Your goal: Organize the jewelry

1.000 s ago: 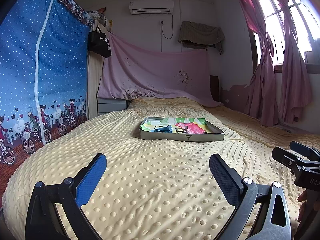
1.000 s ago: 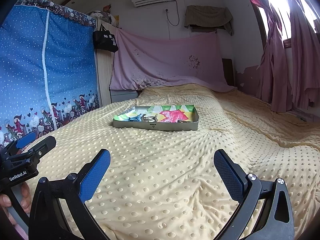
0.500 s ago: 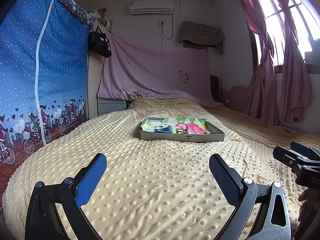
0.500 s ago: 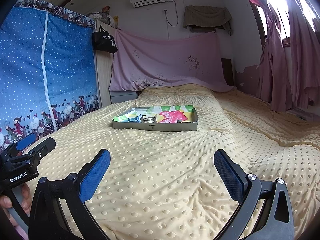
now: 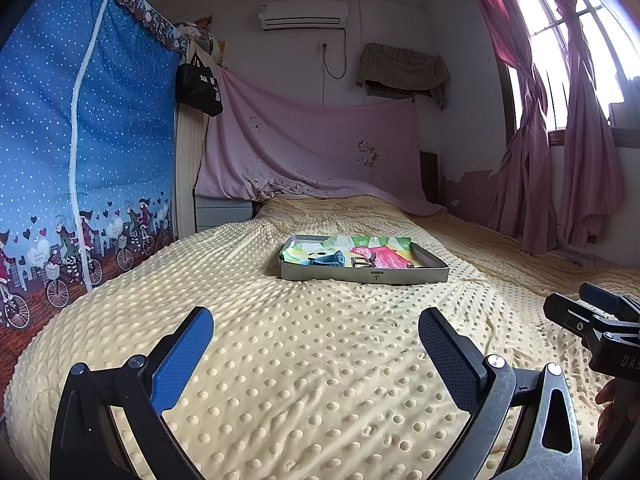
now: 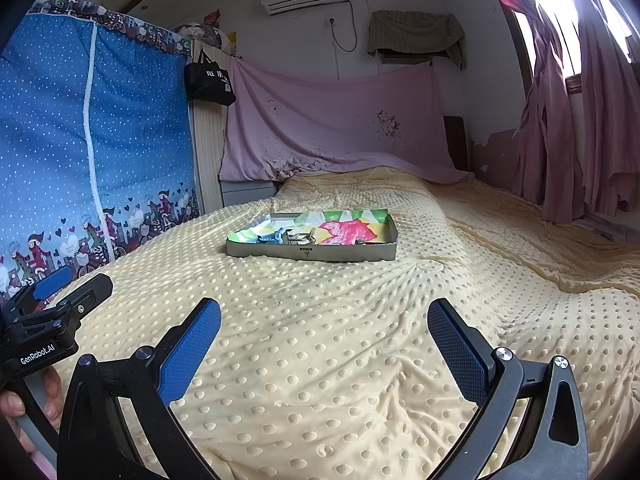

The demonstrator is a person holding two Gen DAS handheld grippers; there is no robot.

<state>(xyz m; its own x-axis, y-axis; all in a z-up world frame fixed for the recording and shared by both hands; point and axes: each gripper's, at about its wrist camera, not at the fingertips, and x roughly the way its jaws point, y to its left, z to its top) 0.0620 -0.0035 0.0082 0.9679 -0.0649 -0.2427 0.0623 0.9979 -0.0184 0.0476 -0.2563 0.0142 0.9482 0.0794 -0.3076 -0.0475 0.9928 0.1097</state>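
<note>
A shallow grey tray [image 5: 400, 277] lined with colourful paper lies on the bed, well ahead of both grippers; it also shows in the right wrist view [image 6: 340, 253]. Inside it lie small items: a blue piece [image 5: 330, 259] and a small metal piece [image 5: 362, 261], too small to identify. My left gripper [image 5: 316, 326] is open and empty, low over the blanket. My right gripper [image 6: 324, 318] is open and empty, likewise short of the tray. Each gripper shows at the edge of the other's view.
A yellow dotted blanket [image 5: 320, 360] covers the bed. A blue fabric wardrobe [image 5: 80, 160] stands on the left, a pink sheet [image 5: 312, 152] hangs at the head, pink curtains [image 5: 580, 140] and a window are on the right.
The right wrist view has shifted slightly, the tray sitting a little lower and to the left. The left gripper has held still. Both stay open.
</note>
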